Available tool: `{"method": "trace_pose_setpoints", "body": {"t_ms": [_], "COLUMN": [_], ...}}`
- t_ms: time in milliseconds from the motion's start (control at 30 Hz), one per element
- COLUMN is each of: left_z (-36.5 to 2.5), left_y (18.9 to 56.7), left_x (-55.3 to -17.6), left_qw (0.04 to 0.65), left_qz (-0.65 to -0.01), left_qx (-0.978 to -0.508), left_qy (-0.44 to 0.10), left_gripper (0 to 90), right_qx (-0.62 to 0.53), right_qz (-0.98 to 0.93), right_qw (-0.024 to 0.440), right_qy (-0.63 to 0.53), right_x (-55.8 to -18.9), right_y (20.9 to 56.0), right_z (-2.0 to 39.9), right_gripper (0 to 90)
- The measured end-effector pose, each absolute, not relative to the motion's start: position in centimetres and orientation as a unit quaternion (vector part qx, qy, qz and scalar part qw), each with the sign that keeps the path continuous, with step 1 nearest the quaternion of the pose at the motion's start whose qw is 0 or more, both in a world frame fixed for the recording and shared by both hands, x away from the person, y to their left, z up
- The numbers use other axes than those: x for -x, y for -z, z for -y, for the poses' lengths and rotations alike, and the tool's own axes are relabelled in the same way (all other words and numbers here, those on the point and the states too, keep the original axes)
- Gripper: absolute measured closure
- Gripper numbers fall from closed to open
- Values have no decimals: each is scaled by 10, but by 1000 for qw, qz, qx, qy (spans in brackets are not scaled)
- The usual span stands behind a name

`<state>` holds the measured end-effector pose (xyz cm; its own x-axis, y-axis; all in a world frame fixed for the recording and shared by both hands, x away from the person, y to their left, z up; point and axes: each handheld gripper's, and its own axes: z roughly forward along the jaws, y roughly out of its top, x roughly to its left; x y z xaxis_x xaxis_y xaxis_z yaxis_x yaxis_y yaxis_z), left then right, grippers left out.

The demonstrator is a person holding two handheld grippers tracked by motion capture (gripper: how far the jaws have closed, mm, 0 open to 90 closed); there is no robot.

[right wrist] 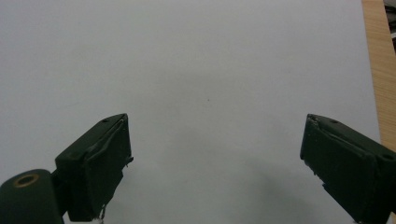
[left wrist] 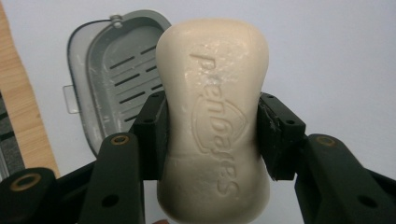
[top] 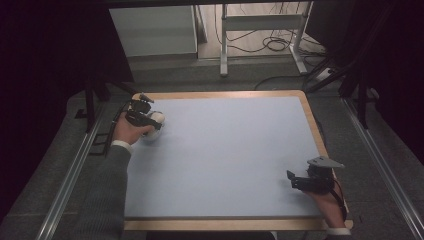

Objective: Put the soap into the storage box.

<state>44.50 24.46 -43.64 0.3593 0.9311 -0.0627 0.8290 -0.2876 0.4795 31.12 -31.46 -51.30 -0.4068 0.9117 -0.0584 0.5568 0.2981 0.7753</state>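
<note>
The work surface is a pale blue mat [top: 225, 155] laid on a wooden-edged table [top: 312, 125], with dark surroundings, a white frame and loose cables on the floor beyond. Nearest to me in the high view, my right gripper [top: 296, 181] rests near the mat's near right corner; in the right gripper view [right wrist: 215, 163] its jaws stand spread wide with only bare mat between them, and the wooden edge runs up the right side. Farther off, at the far left corner, my left gripper [top: 150, 120] is pinching a cream soap bar [left wrist: 215, 116]; in the left gripper view the pads press on both long sides of the bar at mid-height. The bar's lower end is cut off by the frame edge. Embossed lettering on its face reads upside down as "Safeguard" over a shield outline. Behind the bar lies a grey soap dish [left wrist: 112, 74] with drain slots, its right portion hidden by the bar; whether bar and dish touch, I cannot tell. In the high view the bar is a small pale patch [top: 155, 122], the dish indistinct.
</note>
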Motion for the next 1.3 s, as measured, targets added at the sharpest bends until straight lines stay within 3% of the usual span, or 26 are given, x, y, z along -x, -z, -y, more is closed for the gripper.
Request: {"method": "trace_pose_setpoints", "body": {"t_ms": [1067, 1300], "left_z": [-252, -252], "left_y": [470, 462], "left_x": [-478, -473], "left_qw": [187, 220], "left_qz": [-609, -603], "left_qx": [-763, -758], "left_qy": [-112, -117], "left_gripper": [497, 455], "right_qx": [-482, -483], "right_qz": [-765, -764], "right_qw": [262, 262], "right_qy": [-338, -337], "right_x": [-311, -311], "right_y": [514, 514], "right_z": [315, 316], "right_gripper": [86, 86]}}
